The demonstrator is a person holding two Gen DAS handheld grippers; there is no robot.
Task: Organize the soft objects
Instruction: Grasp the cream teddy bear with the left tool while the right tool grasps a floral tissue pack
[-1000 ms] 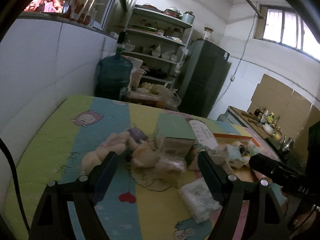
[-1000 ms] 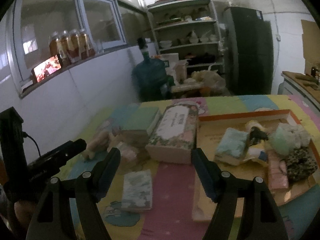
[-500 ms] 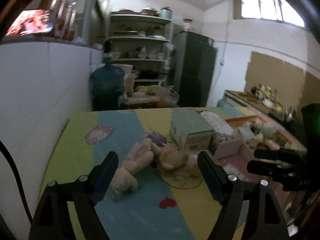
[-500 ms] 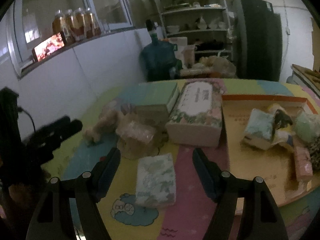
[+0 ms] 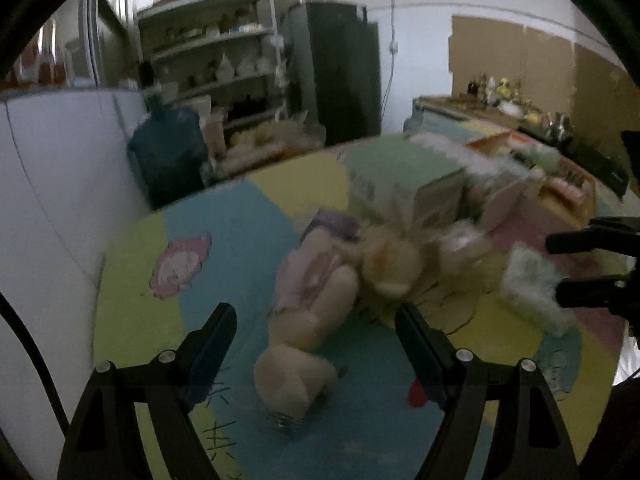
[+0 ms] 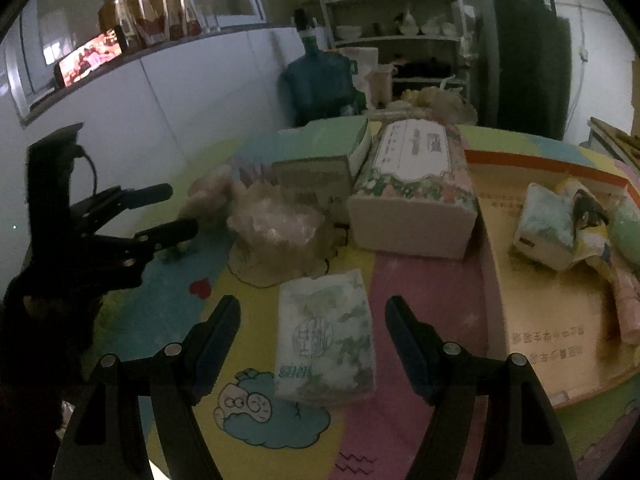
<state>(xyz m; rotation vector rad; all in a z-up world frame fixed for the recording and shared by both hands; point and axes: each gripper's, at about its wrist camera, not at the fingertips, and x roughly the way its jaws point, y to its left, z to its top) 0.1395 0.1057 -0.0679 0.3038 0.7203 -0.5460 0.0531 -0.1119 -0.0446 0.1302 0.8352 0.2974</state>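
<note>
The jaws of both grippers are spread wide and nothing is held in either. The left gripper (image 5: 316, 332) is aimed at a plush toy (image 5: 316, 300), which lies on the mat (image 5: 132, 320) directly ahead and partly between the tips, its long axis running away from the camera and slightly to the right, roughly in line with the fingers. The toy is seen as cream and pale pink, fuzzy and rounded, with a bulbous near end; the view is blurred, so finer detail cannot be told. The right gripper (image 6: 314, 320) is aimed at a tissue pack (image 6: 326, 340), a flat, soft rectangle in crinkled green-and-white wrap, lying just ahead of the tips with its long axis also pointing away. Each arm is judged nearest to its own item. Beyond the pack, a crumpled clear bag (image 6: 276, 224) is seen on a beige cloth, then two stiff cardboard boxes (image 6: 412, 192). To the right, a shallow orange-rimmed tray (image 6: 540, 160) is seen, already holding soft cloth items, and is judged the likely destination.
</note>
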